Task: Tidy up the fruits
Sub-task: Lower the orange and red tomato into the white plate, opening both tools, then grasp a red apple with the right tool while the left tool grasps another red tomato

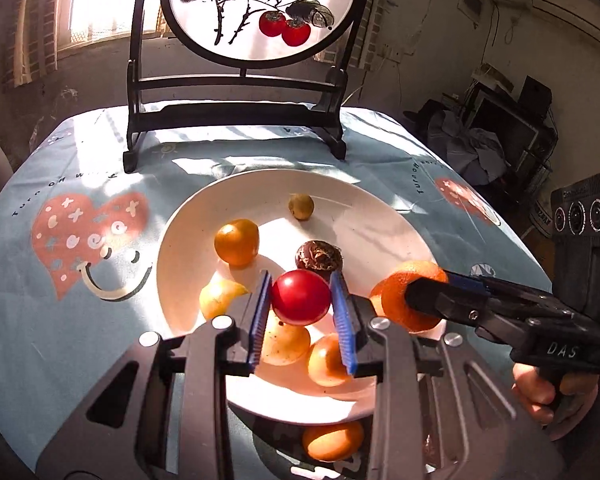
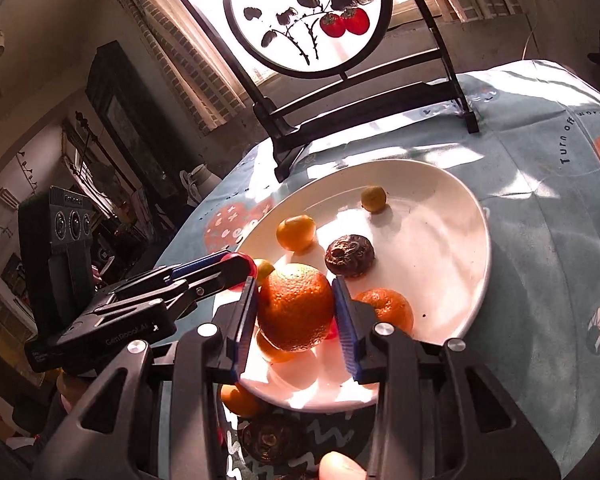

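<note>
1. Two grippers, both loaded. My left gripper (image 1: 300, 306) has its blue pads clamped on the red fruit (image 1: 300, 297), held above the white plate (image 1: 188, 232). My right gripper (image 2: 296, 308) is clamped on the big orange (image 2: 294, 306), also over the plate's near side.
2. Plate count, left wrist view: one small orange fruit (image 1: 237, 242), one green-yellow fruit (image 1: 301, 206), one dark wrinkled fruit (image 1: 319, 256), one yellow lemon-like piece (image 1: 219, 298), two more orange-yellow ones (image 1: 286, 342) (image 1: 327, 360) under my jaws.
3. Off the plate, near edge: one orange fruit (image 1: 332, 440) on the tablecloth (image 1: 100, 152); a second dark fruit (image 2: 268, 438) shows in the right wrist view.
4. One black-framed round screen (image 1: 260, 12), two red fruits painted on it.
5. Writing: "DAS" on the right gripper's body, cloth reads "Turn off wor…", rest cut off.
</note>
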Demonstrator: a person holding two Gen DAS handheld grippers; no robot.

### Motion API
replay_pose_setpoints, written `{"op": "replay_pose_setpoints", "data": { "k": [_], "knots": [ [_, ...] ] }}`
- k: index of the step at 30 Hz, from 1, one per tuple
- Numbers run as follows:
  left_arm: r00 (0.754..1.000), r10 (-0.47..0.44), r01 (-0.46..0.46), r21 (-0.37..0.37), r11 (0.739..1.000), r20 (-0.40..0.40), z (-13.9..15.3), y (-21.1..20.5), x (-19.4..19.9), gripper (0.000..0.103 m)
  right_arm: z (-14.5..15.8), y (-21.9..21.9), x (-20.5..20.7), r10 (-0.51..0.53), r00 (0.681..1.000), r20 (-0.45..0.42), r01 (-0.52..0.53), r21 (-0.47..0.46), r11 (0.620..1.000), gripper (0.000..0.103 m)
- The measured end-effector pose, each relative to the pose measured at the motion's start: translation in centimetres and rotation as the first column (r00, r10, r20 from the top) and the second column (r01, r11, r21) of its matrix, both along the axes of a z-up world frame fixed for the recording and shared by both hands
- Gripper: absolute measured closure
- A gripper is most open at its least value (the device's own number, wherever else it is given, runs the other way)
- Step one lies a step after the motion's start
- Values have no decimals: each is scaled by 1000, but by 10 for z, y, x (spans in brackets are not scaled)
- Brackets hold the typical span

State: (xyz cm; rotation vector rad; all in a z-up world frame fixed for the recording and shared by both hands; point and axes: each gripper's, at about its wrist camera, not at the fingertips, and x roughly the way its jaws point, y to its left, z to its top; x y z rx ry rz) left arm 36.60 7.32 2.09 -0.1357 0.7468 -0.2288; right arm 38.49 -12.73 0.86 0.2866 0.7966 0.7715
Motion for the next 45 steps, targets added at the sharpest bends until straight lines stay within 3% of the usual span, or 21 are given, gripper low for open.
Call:
{"op": "replay_pose_setpoints", "data": {
  "k": [2,3,4,5,6,10,11,14,20,22,25,27,33,35,40,45],
  "knots": [
    [1000,2,-2,-1,1000,-10,-3,-1,7,72,-4,4,8,-1,1000,-3,1,-12,1000,63],
    [1000,3,-3,0,1000,-16,-4,-1,9,69,-4,5,11,1,1000,0,-1,-14,1000,55],
    [1000,-4,4,-2,1000,-23,-4,-2,10,42,-4,6,13,10,1000,-2,-10,-12,1000,51],
    [1000,21,-21,13,1000,-10,-2,-2,8,32,-3,6,13,16,1000,-5,-16,-11,1000,37],
    [998,59,-60,31,998,26,2,1,2,19,0,4,12,8,1000,-1,-8,-5,1000,36],
    [994,81,-83,22,996,78,27,9,-17,11,19,-2,-2,24,999,34,-24,8,1000,35],
    [992,90,-92,10,996,91,33,11,-25,9,24,-2,-9,30,998,50,-31,7,1000,30],
    [985,137,-140,22,990,104,42,16,-48,3,34,-2,-32,92,992,88,-91,-9,996,1],
    [979,182,-185,21,983,86,18,34,-102,3,27,4,-97,205,961,186,-176,-162,971,1],
    [983,177,-178,8,984,55,4,40,-117,3,21,2,-122,202,954,224,-147,-240,960,1],
    [981,191,-192,13,981,19,-10,46,-131,3,14,0,-147,291,933,213,-224,-287,931,4],
    [981,195,-196,17,981,9,-14,49,-137,3,12,-1,-160,323,919,226,-242,-322,915,22],
    [976,216,-216,40,976,16,-17,51,-144,3,-8,12,-177,428,886,181,-312,-450,836,55],
    [976,217,-218,53,975,17,-18,50,-145,3,-13,15,-179,449,879,162,-330,-472,817,60],
    [977,212,-213,57,975,14,-18,50,-146,3,-23,17,-176,428,892,147,-294,-531,795,60],
    [977,212,-212,59,975,8,-19,50,-145,3,-30,23,-181,455,879,141,-301,-575,760,60]
  ]
}}
